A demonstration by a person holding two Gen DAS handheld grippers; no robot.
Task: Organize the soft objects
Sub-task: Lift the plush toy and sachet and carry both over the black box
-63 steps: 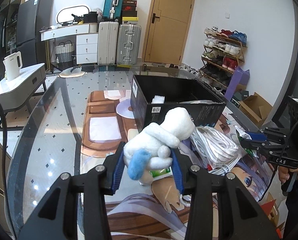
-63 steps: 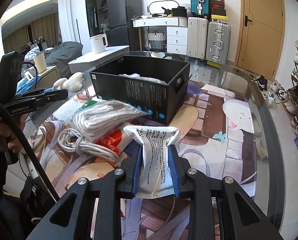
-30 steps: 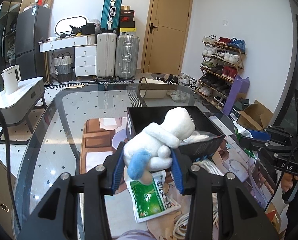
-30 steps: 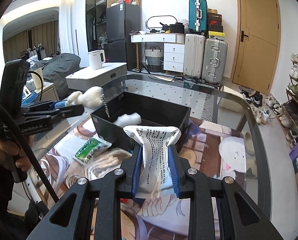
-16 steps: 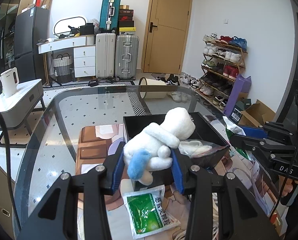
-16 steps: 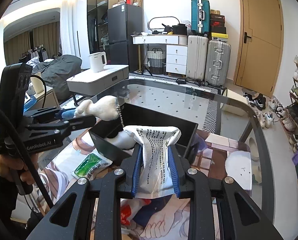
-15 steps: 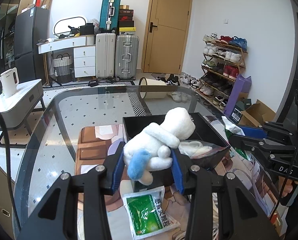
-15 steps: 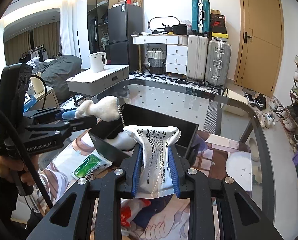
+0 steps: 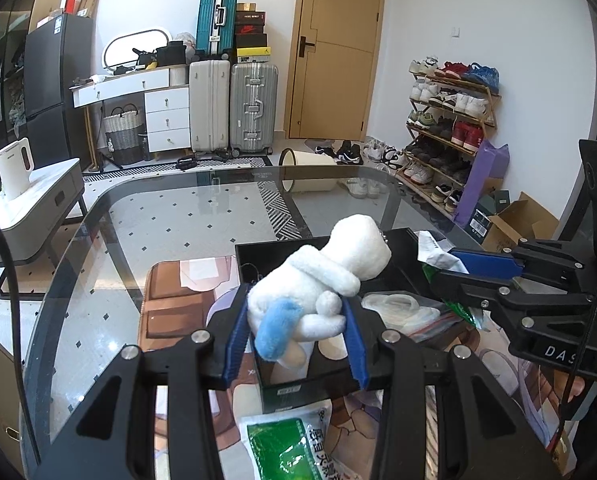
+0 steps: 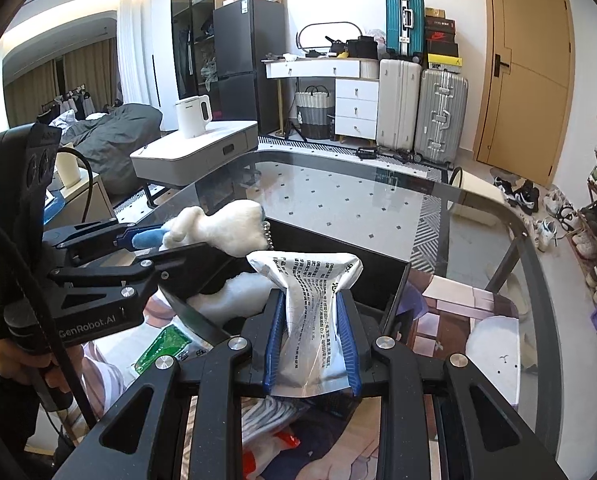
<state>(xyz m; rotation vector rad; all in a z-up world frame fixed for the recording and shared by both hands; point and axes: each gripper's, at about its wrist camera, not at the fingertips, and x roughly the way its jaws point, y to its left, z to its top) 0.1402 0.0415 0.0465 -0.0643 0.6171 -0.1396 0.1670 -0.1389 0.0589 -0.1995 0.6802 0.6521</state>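
Observation:
My left gripper [image 9: 296, 342] is shut on a white plush toy [image 9: 322, 280] with a blue tail, held above the near wall of the black box [image 9: 258, 258]. In the right wrist view the same plush toy [image 10: 222, 228] hangs over the box's left rim [image 10: 338, 244]. My right gripper [image 10: 310, 344] is shut on a silver printed pouch [image 10: 310, 300], over the near side of the box. From the left wrist view the right gripper [image 9: 458, 268] reaches in from the right with the pouch [image 9: 434, 248]. A clear bag [image 9: 402, 312] and a white soft item [image 10: 234, 300] lie inside the box.
A green sachet [image 9: 294, 448] lies on the table mat in front of the box, also the sachet [image 10: 162, 344] in the right wrist view. The glass table [image 9: 178, 216] runs far beyond the box. A red-and-white packet [image 10: 274, 444] lies under my right gripper. A hand [image 10: 14, 364] grips the left tool.
Both grippers have moved forward over the box; the box and the green sachet now sit lower and nearer in view. The grips on the plush toy and the pouch are unchanged.

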